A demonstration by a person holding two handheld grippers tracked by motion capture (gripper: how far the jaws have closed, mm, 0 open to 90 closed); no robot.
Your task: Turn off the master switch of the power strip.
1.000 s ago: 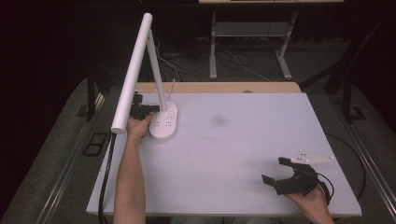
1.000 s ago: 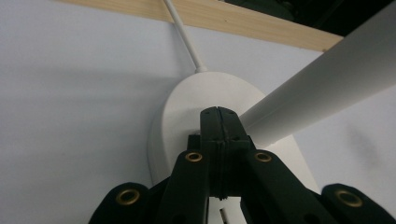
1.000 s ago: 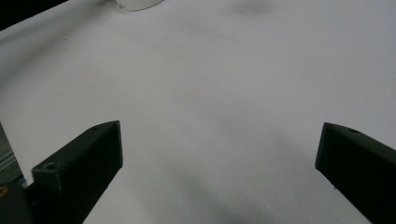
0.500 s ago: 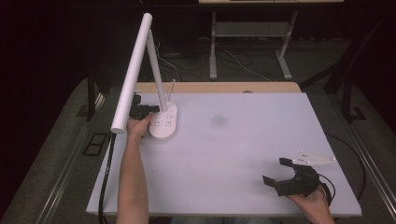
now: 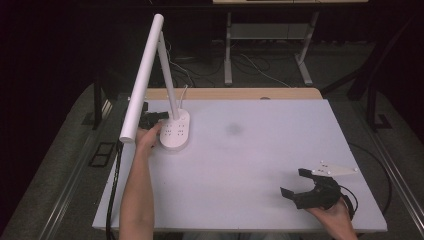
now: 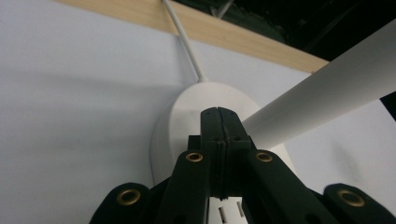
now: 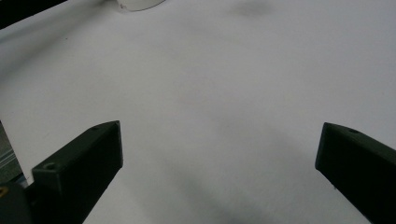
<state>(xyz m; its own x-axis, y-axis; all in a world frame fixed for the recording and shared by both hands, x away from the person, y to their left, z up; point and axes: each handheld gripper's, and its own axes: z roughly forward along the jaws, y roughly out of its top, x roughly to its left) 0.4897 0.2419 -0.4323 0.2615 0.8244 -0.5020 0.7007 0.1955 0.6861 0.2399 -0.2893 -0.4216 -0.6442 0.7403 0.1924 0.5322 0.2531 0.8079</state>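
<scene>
A white desk lamp stands at the table's back left, with its oval base (image 5: 176, 134) on the white tabletop (image 5: 250, 160) and a long tube head (image 5: 144, 75) slanting over it. My left gripper (image 5: 163, 117) is shut, its tips on the base's left side. In the left gripper view the closed jaws (image 6: 218, 116) lie over the base (image 6: 180, 116), with the tube (image 6: 327, 95) crossing at the right. My right gripper (image 5: 295, 182) is held open near the front right, with nothing between its jaws. In the right gripper view that gripper (image 7: 219, 154) faces bare tabletop.
The lamp's white cord (image 6: 184, 42) runs off the back over a wooden strip (image 5: 235, 93). A dim grey smudge (image 5: 233, 129) marks the table's middle. Table legs and cables (image 5: 260, 65) lie on the dark floor behind.
</scene>
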